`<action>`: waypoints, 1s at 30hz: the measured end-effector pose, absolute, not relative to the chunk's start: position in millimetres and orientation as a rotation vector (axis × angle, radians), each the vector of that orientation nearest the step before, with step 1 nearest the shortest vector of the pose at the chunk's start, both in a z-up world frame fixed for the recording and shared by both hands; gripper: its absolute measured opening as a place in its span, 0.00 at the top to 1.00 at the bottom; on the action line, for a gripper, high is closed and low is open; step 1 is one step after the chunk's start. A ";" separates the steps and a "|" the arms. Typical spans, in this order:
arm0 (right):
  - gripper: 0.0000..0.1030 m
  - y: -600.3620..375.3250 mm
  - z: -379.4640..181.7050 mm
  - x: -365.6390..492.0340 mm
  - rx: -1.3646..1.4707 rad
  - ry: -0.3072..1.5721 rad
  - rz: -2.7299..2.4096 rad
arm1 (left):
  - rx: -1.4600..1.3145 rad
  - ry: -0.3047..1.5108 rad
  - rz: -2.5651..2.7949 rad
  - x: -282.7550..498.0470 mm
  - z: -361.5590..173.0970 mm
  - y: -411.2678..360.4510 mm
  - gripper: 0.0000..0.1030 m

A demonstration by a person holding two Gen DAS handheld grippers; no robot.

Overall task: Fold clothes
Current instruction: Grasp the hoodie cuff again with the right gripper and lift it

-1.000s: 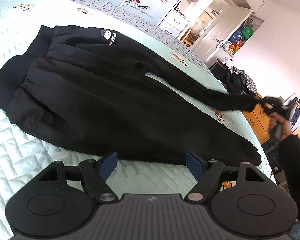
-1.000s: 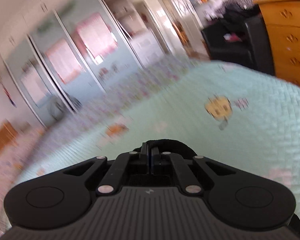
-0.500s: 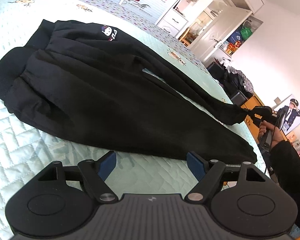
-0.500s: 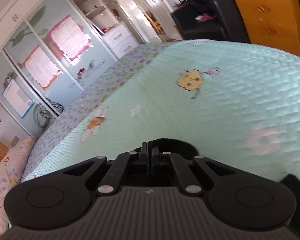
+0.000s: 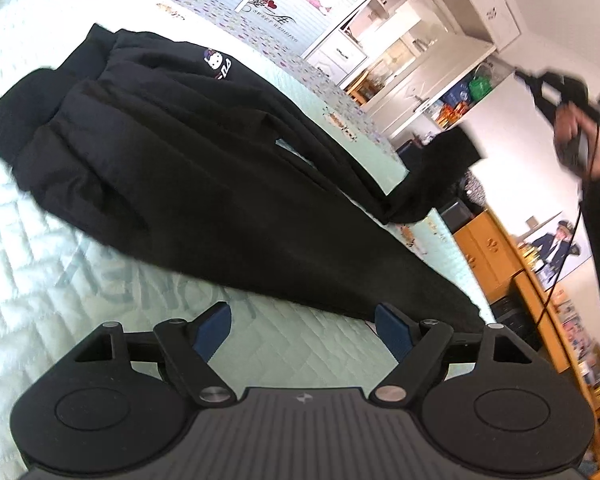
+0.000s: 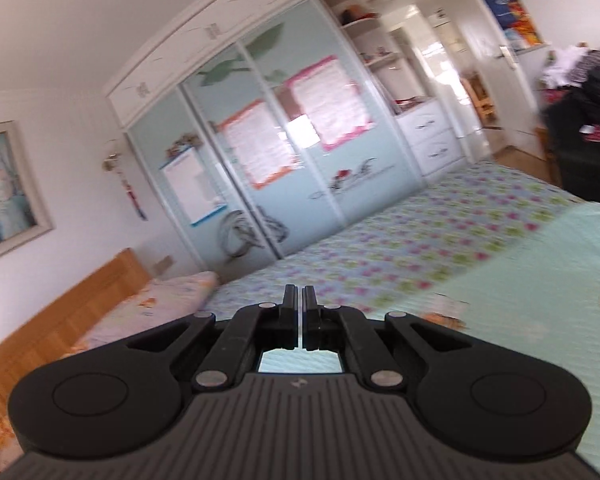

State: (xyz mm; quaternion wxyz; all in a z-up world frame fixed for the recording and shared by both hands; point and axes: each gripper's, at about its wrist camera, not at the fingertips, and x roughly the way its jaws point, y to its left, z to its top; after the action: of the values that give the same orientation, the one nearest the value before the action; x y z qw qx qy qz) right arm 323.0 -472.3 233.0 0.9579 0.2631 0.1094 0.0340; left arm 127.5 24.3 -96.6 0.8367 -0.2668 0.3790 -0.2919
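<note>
One pair of black trousers (image 5: pixel 204 184) on the quilted bed (image 5: pixel 60 264), with both grippers clear of it.

Left wrist view: the left gripper (image 5: pixel 302 332) hovers just off the near leg's hem, its blue pads spread wide with nothing between them. The trousers lie flat, waistband far left, two legs running right. The far leg's cuff (image 5: pixel 444 160) is flipped up off the bed. The right gripper (image 5: pixel 548 84), up at far right, is well apart from the cloth. To fold well, I judge each gripper should pinch a cuff squarely and carry both evenly toward the waistband.

Right wrist view: the right gripper's fingers (image 6: pixel 289 308) are nearly closed, with a thin gap and no cloth between them. It shows one wardrobe (image 6: pixel 260 152) and no trousers.
</note>
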 end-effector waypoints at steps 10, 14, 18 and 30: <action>0.72 -405.9 249.2 329.5 0.433 0.303 -0.052 | -0.606 0.782 -0.702 117.1 -116.4 38.1 0.20; 0.51 -417.0 158.7 325.5 0.194 0.492 -0.209 | -0.593 0.764 -0.742 115.2 -121.3 39.3 0.20; 0.52 -399.7 68.4 333.7 -0.196 0.641 -0.252 | -0.579 0.747 -0.773 114.8 -125.4 39.1 0.19; 0.46 -312.8 -97.6 392.3 -1.108 0.593 -0.249 | -0.526 0.707 -0.774 127.7 -130.0 25.8 0.19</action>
State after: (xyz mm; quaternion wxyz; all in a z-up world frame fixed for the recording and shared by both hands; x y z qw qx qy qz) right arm 392.3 -312.8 -97.6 0.8018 -0.5170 0.2764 -0.1161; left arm 127.7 25.8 -130.0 0.8329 -0.2480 0.3334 -0.3654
